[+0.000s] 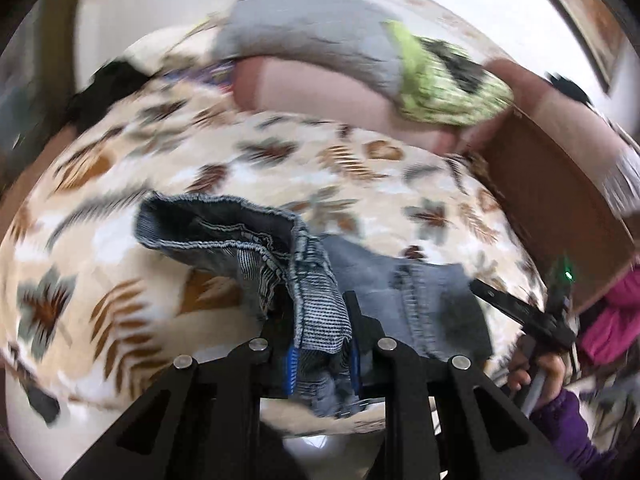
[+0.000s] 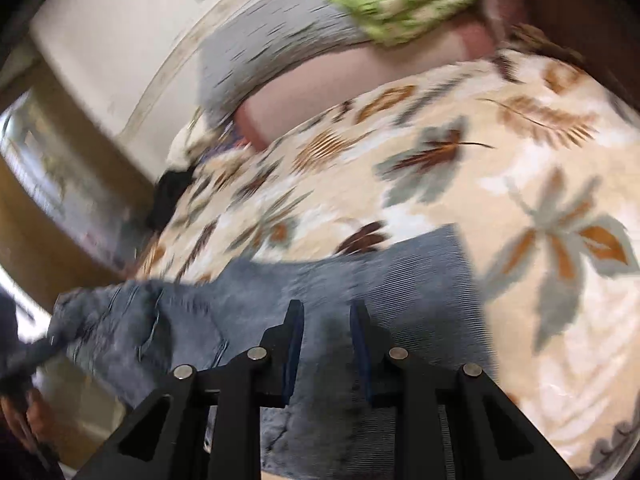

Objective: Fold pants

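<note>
Pants point(image 1: 316, 300) pinched in left fingers point(image 1: 352, 312) | right fingers point(image 2: 358, 332) apart, empty | pillows point(image 1: 304, 32) beyond

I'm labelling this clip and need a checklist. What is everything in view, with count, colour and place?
jeans: one, blue-grey denim, on the bedspread, one end lifted by the left tongs
bedspread: one, cream with brown and grey leaves, covering the bed
pillows: one grey, one pink, stacked at the bed's far end
green cloth: one, lime patterned, on the pillows
left tongs: black, clamped on the jeans
right tongs: black, open above the jeans
</note>
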Motion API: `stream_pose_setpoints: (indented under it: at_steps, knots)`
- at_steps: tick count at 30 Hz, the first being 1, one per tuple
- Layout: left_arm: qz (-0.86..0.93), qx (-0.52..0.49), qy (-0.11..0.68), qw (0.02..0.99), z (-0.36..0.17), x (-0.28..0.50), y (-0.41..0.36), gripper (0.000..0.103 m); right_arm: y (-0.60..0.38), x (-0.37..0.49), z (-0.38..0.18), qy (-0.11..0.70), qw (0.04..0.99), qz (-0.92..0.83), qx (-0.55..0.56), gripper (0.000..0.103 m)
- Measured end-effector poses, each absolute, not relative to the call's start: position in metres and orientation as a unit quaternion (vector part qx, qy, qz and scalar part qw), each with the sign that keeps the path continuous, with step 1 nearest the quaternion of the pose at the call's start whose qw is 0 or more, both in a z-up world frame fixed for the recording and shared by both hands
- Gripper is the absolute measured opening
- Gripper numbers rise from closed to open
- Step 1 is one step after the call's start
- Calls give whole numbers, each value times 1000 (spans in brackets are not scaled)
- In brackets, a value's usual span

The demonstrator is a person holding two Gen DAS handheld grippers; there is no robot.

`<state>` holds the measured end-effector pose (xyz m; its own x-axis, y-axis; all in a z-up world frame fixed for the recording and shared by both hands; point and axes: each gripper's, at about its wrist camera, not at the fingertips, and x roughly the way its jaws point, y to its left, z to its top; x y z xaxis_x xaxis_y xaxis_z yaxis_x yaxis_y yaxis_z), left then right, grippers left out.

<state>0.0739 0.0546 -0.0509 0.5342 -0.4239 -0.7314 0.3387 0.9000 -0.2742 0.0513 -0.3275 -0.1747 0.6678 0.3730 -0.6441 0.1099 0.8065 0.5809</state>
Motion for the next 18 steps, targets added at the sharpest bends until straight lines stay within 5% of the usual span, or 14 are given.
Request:
stream_pose_setpoints:
  at_steps: [13, 18]
  knots:
    - [-392, 69, 449, 800, -54, 49, -155, 14, -415, 17, -165, 329, 860, -27, 390, 27]
    - [-440, 44, 433, 786, -43, 42, -177, 13, -426, 10, -167, 325, 857, -35, 398, 27]
